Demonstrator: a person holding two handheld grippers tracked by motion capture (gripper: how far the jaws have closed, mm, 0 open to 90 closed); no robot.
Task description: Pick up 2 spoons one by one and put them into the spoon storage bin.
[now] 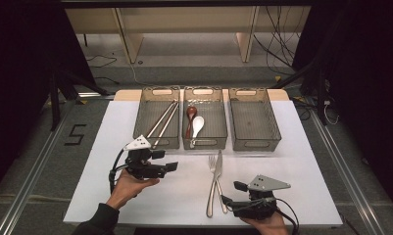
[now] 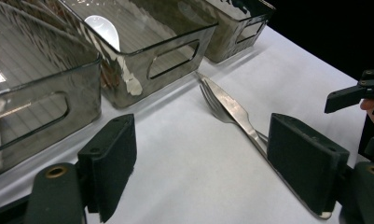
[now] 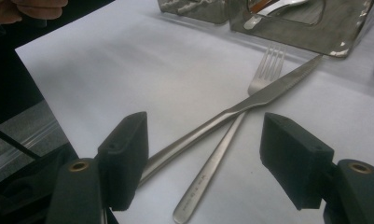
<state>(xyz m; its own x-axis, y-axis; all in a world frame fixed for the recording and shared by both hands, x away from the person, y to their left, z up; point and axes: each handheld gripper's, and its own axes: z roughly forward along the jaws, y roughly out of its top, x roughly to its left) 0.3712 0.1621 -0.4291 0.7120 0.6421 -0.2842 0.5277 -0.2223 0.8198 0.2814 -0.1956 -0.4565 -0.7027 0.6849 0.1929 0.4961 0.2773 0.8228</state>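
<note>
A fork [image 1: 213, 166] and a knife [image 1: 217, 183] lie crossed on the white table [image 1: 292, 171], just in front of the middle bin [image 1: 205, 142]. The right gripper [image 1: 235, 193] sits low beside their handles with its jaws wide apart and nothing between them. The left gripper [image 1: 173, 165] is off to the other side, near the left bin [image 1: 157, 142], and its jaws are wide apart and empty too. Chopsticks [image 1: 162, 121] lie in the left bin. A brown spoon [image 1: 190, 117] and a white spoon [image 1: 198, 125] lie in the middle bin.
</note>
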